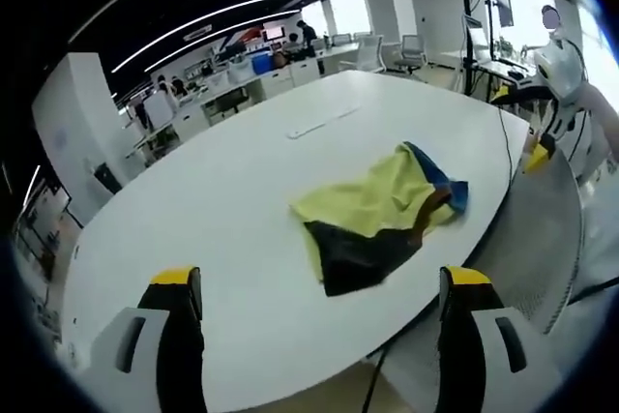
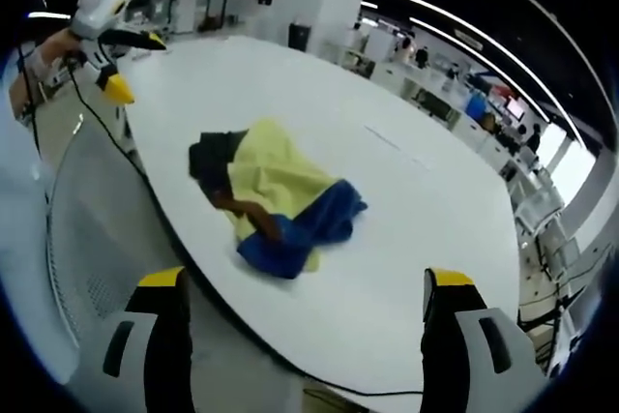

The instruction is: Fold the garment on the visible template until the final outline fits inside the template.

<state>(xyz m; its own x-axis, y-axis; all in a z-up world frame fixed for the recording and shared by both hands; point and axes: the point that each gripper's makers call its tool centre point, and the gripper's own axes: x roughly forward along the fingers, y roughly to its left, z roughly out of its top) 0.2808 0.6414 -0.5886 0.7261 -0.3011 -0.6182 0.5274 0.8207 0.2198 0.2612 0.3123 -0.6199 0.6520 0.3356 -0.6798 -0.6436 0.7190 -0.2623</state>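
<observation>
Lying crumpled near the rounded edge of the white worktop [image 1: 222,200], the yellow, black and blue garment [image 1: 382,220] is waiting to be spread, and neither gripper is touching it. The left gripper [image 1: 324,336] and the right gripper [image 2: 300,336] are being held well back, each with its jaws wide apart and empty. By judgement, the heap is best flattened first: two outer corners are to be pinched and drawn apart so no layer is being trapped underneath, with the cloth kept well on the worktop. No template outline can be made out.

In the right gripper view the blue part is lying nearest, and the other gripper [image 2: 111,45] is appearing at upper left. In the left gripper view the black part is nearest, with a thin white strip [image 1: 319,123] lying beyond.
</observation>
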